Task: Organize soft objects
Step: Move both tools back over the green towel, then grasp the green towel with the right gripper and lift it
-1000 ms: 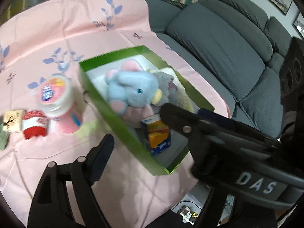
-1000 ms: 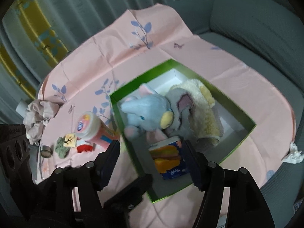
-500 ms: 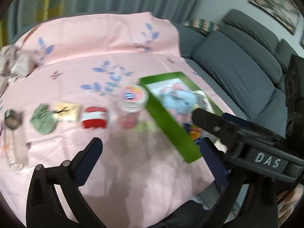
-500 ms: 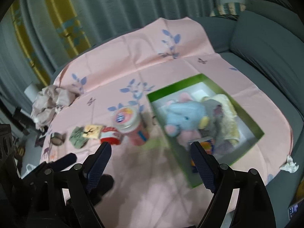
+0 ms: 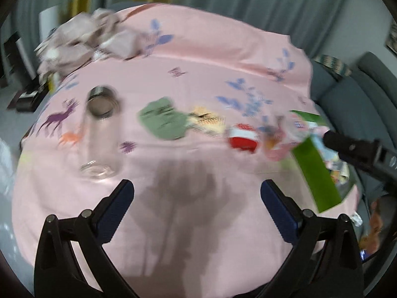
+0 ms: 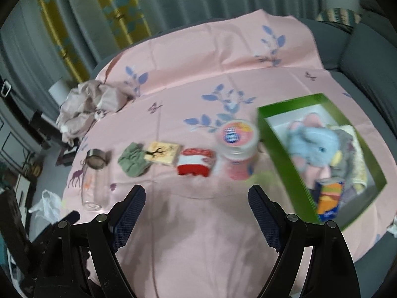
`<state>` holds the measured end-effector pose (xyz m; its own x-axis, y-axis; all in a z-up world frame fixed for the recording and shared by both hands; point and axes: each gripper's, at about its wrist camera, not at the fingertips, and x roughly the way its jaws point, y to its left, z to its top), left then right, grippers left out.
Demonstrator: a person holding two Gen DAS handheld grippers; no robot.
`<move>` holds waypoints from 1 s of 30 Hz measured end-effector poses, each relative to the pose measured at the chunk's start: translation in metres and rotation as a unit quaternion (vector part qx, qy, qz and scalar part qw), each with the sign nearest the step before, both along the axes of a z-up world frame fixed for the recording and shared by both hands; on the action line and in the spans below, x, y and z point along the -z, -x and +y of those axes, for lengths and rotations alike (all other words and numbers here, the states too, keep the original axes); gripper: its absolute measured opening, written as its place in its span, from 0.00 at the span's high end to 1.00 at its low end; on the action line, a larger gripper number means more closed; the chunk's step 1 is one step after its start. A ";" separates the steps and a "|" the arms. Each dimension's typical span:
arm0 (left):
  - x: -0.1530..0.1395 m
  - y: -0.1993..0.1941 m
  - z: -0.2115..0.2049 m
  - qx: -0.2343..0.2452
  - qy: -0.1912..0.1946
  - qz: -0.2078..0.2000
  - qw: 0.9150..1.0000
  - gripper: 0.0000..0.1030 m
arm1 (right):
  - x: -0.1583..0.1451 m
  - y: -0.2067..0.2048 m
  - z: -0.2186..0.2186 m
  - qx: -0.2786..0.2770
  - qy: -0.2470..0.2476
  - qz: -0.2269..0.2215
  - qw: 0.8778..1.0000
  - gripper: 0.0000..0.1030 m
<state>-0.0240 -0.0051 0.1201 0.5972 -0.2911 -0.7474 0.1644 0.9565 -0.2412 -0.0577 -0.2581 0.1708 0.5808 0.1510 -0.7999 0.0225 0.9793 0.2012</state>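
A green box (image 6: 280, 139) at the table's right holds a blue plush elephant (image 6: 312, 144), a grey plush and towel (image 6: 352, 154) and a tissue pack (image 6: 328, 198); the box's wall shows in the left wrist view (image 5: 315, 168). On the pink cloth lie a green soft cloth (image 6: 132, 160) (image 5: 163, 121), a yellow card (image 6: 162, 152), a red-and-white item (image 6: 196, 165) (image 5: 243, 136) and a pink tub (image 6: 237, 146). My left gripper (image 5: 197, 213) and right gripper (image 6: 196, 213) are both open and empty, above the table's near side.
A clear glass bottle with a metal cap (image 6: 95, 173) (image 5: 100, 129) lies at the left. A crumpled beige cloth (image 6: 86, 104) sits at the far left edge. A grey sofa (image 6: 367, 57) stands behind on the right. Curtains hang at the back.
Both grippers have pulled back from the green box and swung left. The row of items on the cloth has come into view. Both stay open and empty.
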 end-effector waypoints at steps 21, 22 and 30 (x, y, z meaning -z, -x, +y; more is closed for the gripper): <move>0.057 -0.022 0.065 -0.065 0.025 0.073 0.995 0.01 | 0.108 -0.152 0.164 -0.120 -0.012 0.142 0.982 0.17; 0.058 -0.023 0.066 -0.065 0.026 0.074 0.995 0.01 | 0.113 -0.158 0.171 -0.125 -0.006 0.145 0.981 0.17; 0.063 -0.024 0.072 -0.068 0.032 0.080 0.994 0.01 | 0.147 -0.181 0.191 -0.138 0.017 0.162 0.977 0.18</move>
